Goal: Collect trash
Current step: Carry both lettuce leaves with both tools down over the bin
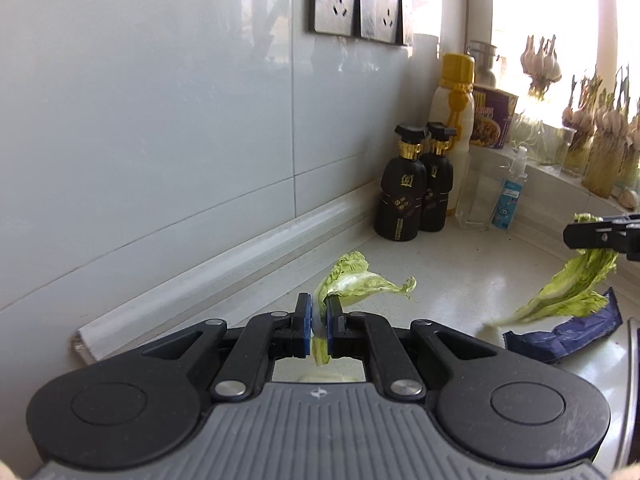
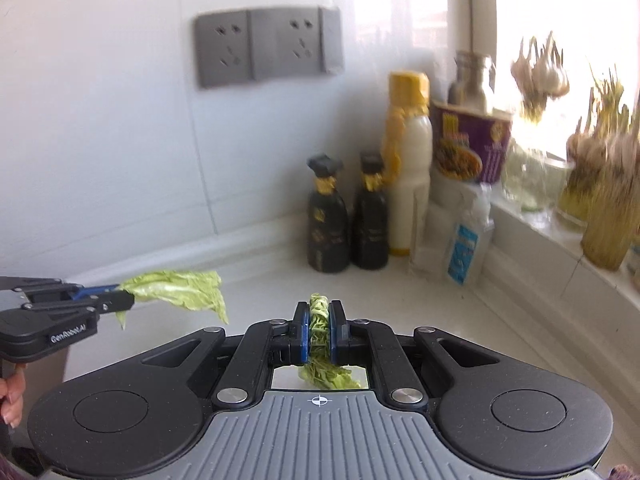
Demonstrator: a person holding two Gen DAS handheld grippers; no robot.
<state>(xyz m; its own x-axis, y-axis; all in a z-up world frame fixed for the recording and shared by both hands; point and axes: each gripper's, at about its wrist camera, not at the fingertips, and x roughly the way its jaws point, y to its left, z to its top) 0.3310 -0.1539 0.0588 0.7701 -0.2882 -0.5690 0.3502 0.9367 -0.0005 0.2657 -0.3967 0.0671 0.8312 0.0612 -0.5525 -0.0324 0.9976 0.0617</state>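
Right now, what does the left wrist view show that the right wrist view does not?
Only the left wrist view shows the crumpled dark blue wrapper on the counter.

Only the right wrist view shows a hand holding the left gripper.

Both show two lettuce leaves, one clamped in the left gripper, one in the right gripper, and the two black bottles.

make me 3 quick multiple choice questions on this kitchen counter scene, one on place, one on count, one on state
1. Where do the black bottles stand?
A. by the wall corner
B. on the windowsill
C. in a sink

2. How many black bottles are there?
A. one
B. two
C. four

3. What does the left gripper hold?
A. nothing
B. a spray bottle
C. a lettuce leaf

Answers: 1 A, they stand where the countertop meets the tiled wall; 2 B, a pair stands side by side; 3 C, its jaws are shut on the leaf.
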